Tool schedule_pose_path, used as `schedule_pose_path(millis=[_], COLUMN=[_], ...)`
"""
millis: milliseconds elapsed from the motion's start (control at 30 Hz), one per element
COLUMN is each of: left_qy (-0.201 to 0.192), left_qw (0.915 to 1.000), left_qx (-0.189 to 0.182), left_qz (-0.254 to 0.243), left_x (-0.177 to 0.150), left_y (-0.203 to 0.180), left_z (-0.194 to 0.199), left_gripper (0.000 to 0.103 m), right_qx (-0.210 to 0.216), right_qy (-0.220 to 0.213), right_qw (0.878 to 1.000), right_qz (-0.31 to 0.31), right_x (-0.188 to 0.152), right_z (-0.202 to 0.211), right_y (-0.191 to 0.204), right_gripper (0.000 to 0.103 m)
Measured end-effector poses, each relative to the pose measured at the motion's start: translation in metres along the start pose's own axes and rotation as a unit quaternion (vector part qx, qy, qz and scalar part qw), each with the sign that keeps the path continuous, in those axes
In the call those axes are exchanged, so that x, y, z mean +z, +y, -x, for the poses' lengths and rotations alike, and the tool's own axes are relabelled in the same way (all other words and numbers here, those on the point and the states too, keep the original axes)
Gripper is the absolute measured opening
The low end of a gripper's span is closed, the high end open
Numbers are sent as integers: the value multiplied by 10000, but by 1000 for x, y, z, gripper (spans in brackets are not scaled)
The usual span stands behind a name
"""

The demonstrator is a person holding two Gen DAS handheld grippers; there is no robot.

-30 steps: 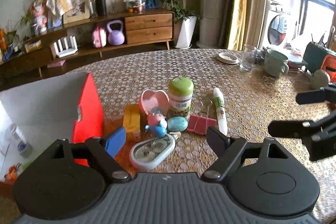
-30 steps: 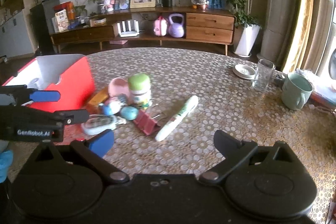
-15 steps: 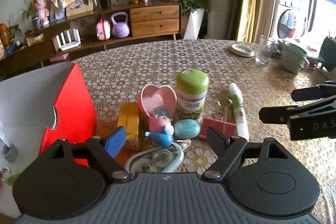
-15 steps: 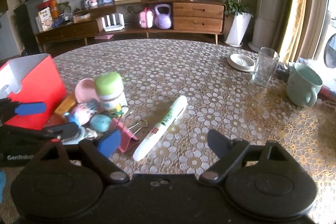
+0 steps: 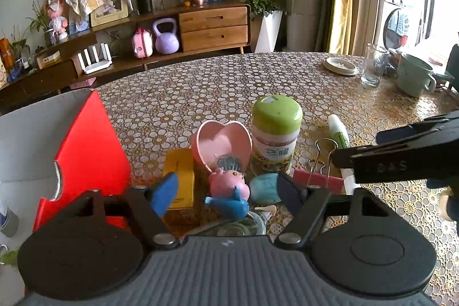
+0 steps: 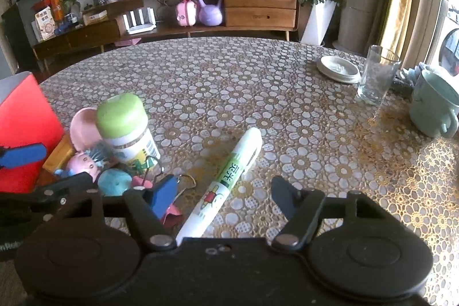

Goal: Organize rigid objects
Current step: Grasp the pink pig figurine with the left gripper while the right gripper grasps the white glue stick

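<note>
Worktop (image 6: pixel 287 93), cluster beside one red box (image 5: pixel 86 151): one green-capped jar (image 5: pixel 275 131), one pink heart dish (image 5: pixel 221 142), one pig figure (image 5: pixel 226 182), one binder clip (image 5: pixel 318 177), one yellow box (image 5: pixel 179 177), kept near for boxing. My left fingers (image 5: pixel 226 191) straddle the pig, just narrowing, unclenched. My right fingers (image 6: pixel 222 194) flank one glue pen (image 6: pixel 229 177), just narrowing, not grasping

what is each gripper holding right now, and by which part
Nothing is held. The left gripper stands open around the pink pig toy; the right gripper open over the white pen. Both have just been closing.
</note>
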State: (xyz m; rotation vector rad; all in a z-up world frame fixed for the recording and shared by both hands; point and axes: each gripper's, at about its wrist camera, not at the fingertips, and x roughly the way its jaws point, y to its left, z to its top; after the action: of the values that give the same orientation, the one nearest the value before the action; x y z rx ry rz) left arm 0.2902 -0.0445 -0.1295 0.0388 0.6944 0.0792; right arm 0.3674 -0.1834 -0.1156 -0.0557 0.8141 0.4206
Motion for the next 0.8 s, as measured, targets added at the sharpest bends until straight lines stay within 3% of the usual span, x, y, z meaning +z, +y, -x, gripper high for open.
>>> schedule_pose_path(millis=[100,167,400,500,567,800], left_qy=[65,134,70,80,151,181], left_qw=[10000,9999,9999,9999,9998,9998], left_qx=[15,-2,23,18,46,51], left_qz=[-10,38,-91,-107,-117,-104], left_x=[0,0,-1,0,-1,-3], left_y=[-1,1,-3,-3,-4,-3], left_z=[-6,-9,-14,-15,-17,-19], left_gripper=[63,53,49,42,36,33], right_qx=[-97,-136,-301,-399,-424,-424], right_qy=[36,60,126,92,80,3], right_qw=[9999,9999,9994,9992,9991,9991], right_qz=[-39,-72,-84,-25,-19,72], right_x=[1,1,0,0,0,0], right_z=[-8,-12,-23,-25,-25,-22], right_y=[1,1,3,7,8,12], right_gripper=[64,59,49,46,42,26])
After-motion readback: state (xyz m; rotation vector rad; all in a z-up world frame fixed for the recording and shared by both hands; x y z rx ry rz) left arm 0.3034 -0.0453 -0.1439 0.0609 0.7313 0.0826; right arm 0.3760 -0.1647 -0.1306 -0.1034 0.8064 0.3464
